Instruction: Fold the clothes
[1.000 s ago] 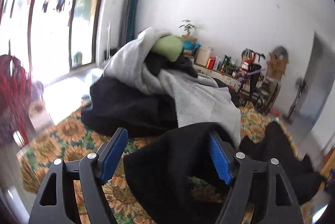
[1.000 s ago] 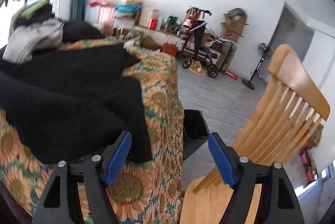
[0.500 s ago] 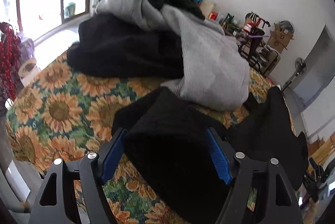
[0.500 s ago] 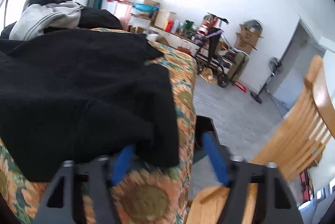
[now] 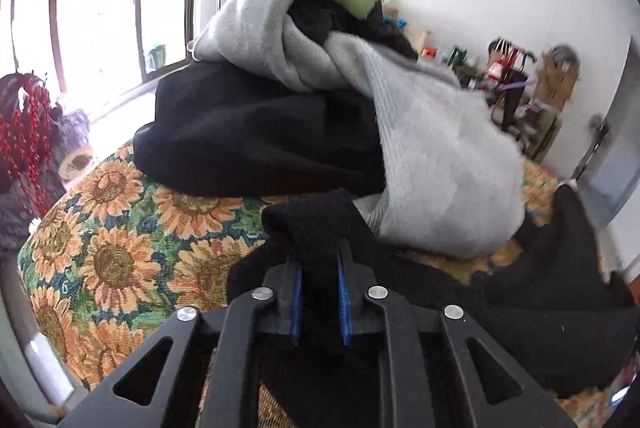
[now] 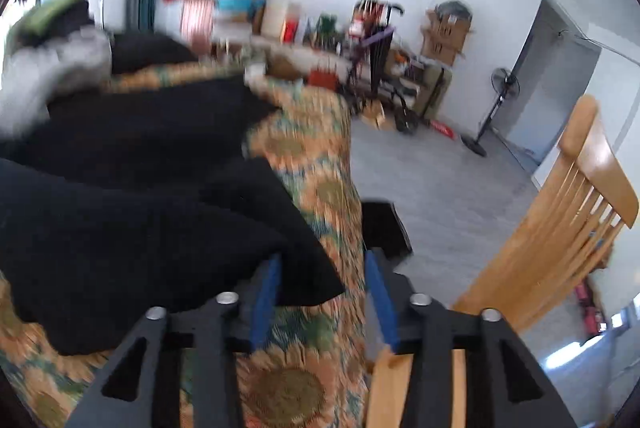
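Both grippers have dropped closer to the black garment since a second ago. From the left wrist, the left gripper (image 5: 319,278) is closing, its blue pads pinching a raised fold of the black garment (image 5: 520,292) on the sunflower cloth (image 5: 116,256), ready to lift. From the right wrist, the right gripper (image 6: 322,292) is opening about halfway, the garment's corner (image 6: 308,268) between its pads, apparently ungripped.
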The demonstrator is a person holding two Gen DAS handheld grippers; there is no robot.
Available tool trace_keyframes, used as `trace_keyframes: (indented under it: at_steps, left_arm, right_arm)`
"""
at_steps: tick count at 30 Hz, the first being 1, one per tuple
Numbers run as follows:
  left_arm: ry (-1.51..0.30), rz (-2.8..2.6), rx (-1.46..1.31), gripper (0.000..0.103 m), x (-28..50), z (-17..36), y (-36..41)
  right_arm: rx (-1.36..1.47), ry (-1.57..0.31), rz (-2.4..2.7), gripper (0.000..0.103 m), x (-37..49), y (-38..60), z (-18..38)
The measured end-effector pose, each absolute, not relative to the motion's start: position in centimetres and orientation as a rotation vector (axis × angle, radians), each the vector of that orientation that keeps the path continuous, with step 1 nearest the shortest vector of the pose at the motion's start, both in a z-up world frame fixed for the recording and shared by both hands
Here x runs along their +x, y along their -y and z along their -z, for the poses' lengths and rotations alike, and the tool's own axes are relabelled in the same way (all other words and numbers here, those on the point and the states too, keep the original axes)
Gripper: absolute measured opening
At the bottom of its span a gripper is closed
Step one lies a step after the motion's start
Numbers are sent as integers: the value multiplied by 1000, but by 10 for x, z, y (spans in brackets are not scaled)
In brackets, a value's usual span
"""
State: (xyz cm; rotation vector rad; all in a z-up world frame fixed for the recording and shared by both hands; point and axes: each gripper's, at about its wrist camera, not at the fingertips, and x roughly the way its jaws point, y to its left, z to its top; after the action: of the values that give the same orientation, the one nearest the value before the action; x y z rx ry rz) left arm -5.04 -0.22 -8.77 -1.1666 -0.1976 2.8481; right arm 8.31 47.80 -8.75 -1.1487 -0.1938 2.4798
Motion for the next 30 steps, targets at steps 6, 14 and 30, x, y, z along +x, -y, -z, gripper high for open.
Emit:
trace_keyframes:
  at_steps: [6, 14, 30]
  left_arm:
    - [226, -2896, -910, 79, -22, 54, 29]
    - [-41, -2895, -384, 79, 59, 17, 7]
    - [-1040, -2312, 81, 79, 181, 128, -212]
  right_arm:
    - [-1148, 255, -2502, 76, 129, -492, 85]
    - [-890, 364, -2699, 48, 181, -456, 74]
    - [-974, 73, -2940, 62, 154, -351, 128]
